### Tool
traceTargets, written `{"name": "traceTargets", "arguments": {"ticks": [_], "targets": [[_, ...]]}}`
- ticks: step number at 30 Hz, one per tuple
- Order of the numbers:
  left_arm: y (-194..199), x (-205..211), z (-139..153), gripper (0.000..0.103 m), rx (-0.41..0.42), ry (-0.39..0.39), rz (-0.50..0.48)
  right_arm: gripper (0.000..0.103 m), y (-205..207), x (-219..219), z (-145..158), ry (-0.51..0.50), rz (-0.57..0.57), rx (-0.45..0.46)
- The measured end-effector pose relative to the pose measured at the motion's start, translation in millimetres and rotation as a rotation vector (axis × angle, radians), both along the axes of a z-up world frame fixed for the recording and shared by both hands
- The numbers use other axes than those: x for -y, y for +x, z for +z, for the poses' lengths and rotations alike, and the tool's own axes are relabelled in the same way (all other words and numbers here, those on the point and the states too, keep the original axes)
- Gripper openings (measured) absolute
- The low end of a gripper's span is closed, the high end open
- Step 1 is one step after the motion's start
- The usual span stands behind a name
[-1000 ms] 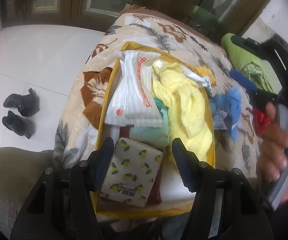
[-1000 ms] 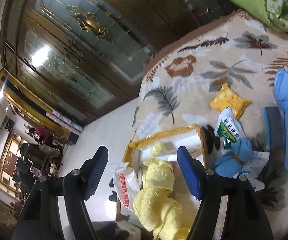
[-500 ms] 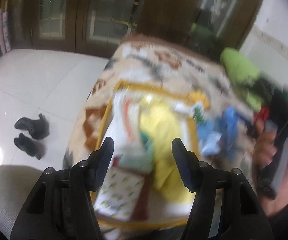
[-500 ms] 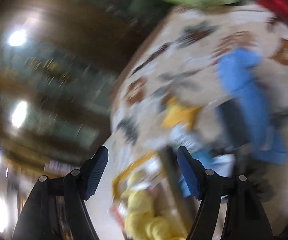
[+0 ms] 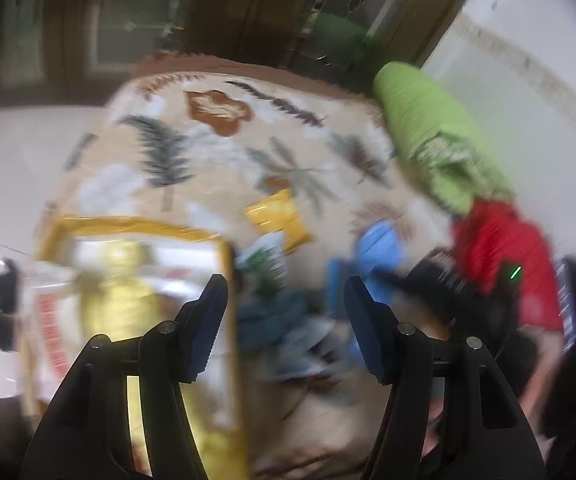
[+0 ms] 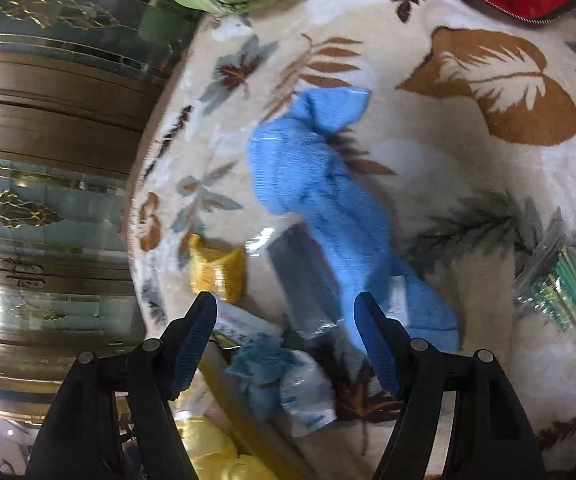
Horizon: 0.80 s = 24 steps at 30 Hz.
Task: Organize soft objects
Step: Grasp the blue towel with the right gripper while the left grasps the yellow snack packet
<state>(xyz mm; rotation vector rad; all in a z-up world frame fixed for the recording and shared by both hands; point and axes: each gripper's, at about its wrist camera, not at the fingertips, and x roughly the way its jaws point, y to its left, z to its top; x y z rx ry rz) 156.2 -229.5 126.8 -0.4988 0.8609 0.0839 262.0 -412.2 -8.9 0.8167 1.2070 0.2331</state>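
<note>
box (image 5: 139,227) is already part full, yellow towel (image 5: 121,280) and a white bag (image 5: 49,320) sitting inside it. plenty left out on the blanket (image 6: 468,184) though: blue towel (image 6: 328,200), dark pack (image 6: 304,276) touching it, yellow packet (image 6: 217,272), a small blue bundle (image 6: 263,364) just beside the box. left gripper (image 5: 285,320) hangs wide open, empty. right gripper (image 6: 283,340) is spread wide too, empty, over the blue towel's near end. roughly halfway, i'd say.

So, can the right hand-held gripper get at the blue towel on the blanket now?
Probably yes. The right hand-held gripper is open and empty, and the blue towel lies uncovered ahead of it, one end between its fingers.
</note>
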Motion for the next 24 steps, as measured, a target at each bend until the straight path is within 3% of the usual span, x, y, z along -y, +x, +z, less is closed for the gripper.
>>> {"name": "traceTargets", "arguments": {"ticks": [3,6,8,11,16,21,24], "targets": [[27,2,-10,0.061,-0.015,-0.058,-0.034,0.072,1,12,-4,0.027,0.01,-0.016],[39,4,-12,0.061,-0.027,-0.044,-0.057,0.072,5,18,3,-0.004,0.063,0.026],[45,1,-8,0.061,-0.028,-0.024,-0.085,0.072,1,24,4,-0.005,0.017,0.03],[58,-7,-11,0.061,-0.037,-0.04,-0.121,0.072,3,30,8,0.086,-0.022,0.084],[86,-14,-27,0.061,-0.123,-0.082,-0.163,0.071,12,25,6,0.022,-0.034,0.092],[115,-11,-45,0.061,-0.187,-0.028,-0.138,0.071,14,56,9,-0.027,-0.215,0.104],[147,-12,-57,0.061,-0.24,-0.005,-0.113,0.072,38,43,17,-0.038,-0.167,0.119]]}}
